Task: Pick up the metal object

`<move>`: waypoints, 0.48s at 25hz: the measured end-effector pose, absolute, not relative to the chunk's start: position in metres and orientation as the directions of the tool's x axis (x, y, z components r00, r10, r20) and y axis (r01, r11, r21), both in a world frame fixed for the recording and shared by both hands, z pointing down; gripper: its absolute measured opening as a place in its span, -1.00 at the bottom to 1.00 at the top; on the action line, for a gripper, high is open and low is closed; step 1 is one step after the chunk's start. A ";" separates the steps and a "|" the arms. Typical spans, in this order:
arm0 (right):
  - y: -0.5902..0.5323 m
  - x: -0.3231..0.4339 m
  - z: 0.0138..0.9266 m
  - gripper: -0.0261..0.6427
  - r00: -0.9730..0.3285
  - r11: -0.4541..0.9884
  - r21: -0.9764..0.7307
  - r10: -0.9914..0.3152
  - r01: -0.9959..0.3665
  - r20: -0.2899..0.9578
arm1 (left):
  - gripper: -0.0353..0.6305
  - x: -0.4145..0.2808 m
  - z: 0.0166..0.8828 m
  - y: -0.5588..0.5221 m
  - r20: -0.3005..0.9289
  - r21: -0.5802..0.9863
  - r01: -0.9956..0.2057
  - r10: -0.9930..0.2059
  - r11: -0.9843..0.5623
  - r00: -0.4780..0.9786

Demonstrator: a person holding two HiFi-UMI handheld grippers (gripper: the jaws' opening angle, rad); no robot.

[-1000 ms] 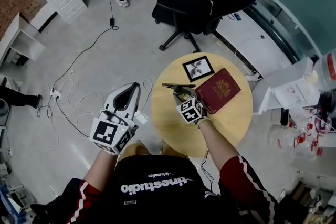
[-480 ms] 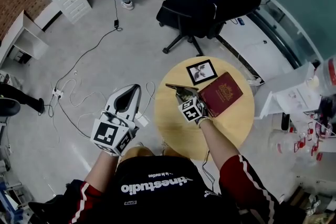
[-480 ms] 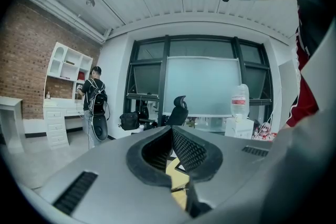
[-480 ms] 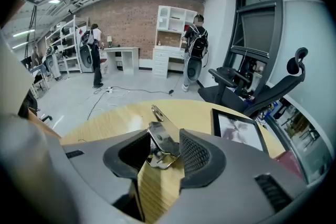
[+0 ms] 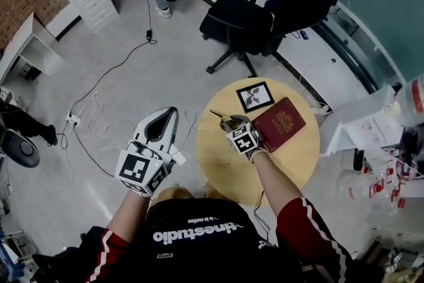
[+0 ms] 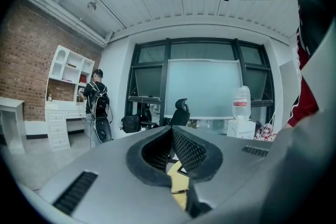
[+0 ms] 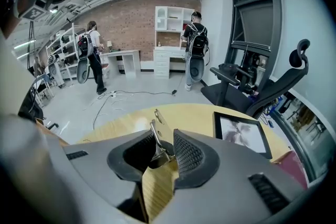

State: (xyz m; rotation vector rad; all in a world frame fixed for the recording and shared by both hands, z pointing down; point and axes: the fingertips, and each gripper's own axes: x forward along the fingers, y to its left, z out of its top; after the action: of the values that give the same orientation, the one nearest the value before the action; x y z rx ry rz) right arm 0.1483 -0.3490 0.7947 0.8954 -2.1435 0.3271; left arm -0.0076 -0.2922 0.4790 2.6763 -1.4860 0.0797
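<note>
The metal object (image 5: 220,116) is a thin shiny clip at the left part of the round wooden table (image 5: 281,166). My right gripper (image 5: 232,122) is over it, and its jaws are closing with the clip between the pads. In the right gripper view the metal object (image 7: 156,136) stands tilted up between the ribbed pads, its tip pointing away over the table, with my right gripper (image 7: 164,148) around its lower end. My left gripper (image 5: 172,111) hangs over the floor left of the table, tips together and nothing in them; it is also in the left gripper view (image 6: 170,132).
A black picture frame (image 5: 255,96) and a dark red book (image 5: 278,122) lie on the table right of the clip. A black office chair (image 5: 265,16) stands beyond the table. Cables (image 5: 99,116) trail over the floor at the left. A white stand (image 5: 368,122) is at the right.
The right gripper's jaws have come in around the metal object. The clip, which lay flat and long on the table, now looks shorter and tipped up. The left gripper has stayed put.
</note>
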 end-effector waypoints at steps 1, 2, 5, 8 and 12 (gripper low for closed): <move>-0.349 0.148 0.795 -0.55 -0.452 0.714 0.049 -0.494 -0.699 0.743 | -0.83 -0.007 0.478 -0.292 0.084 0.043 -0.847 -0.843 -0.530 0.532; -0.349 0.148 0.794 -0.56 -0.452 0.709 0.045 -0.495 -0.703 0.742 | -0.83 -0.007 0.478 -0.291 0.084 0.044 -0.845 -0.841 -0.533 0.534; -0.351 0.148 0.789 -0.64 -0.450 0.698 0.040 -0.503 -0.715 0.738 | -0.83 -0.007 0.475 -0.288 0.081 0.040 -0.842 -0.838 -0.538 0.540; -0.354 0.154 0.792 -0.83 -0.443 0.664 0.009 -0.509 -0.748 0.738 | -0.83 -0.008 0.471 -0.288 0.071 0.038 -0.839 -0.836 -0.543 0.544; -0.351 0.156 0.787 -0.83 -0.434 0.651 0.008 -0.515 -0.759 0.739 | -0.83 -0.007 0.466 -0.286 0.060 0.034 -0.834 -0.832 -0.550 0.551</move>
State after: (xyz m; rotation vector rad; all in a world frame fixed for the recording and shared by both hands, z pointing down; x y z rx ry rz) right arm 0.1562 -0.3508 0.7871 0.9854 -2.1319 0.4251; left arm -0.0071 -0.2857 0.4656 2.7152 -1.4604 0.0571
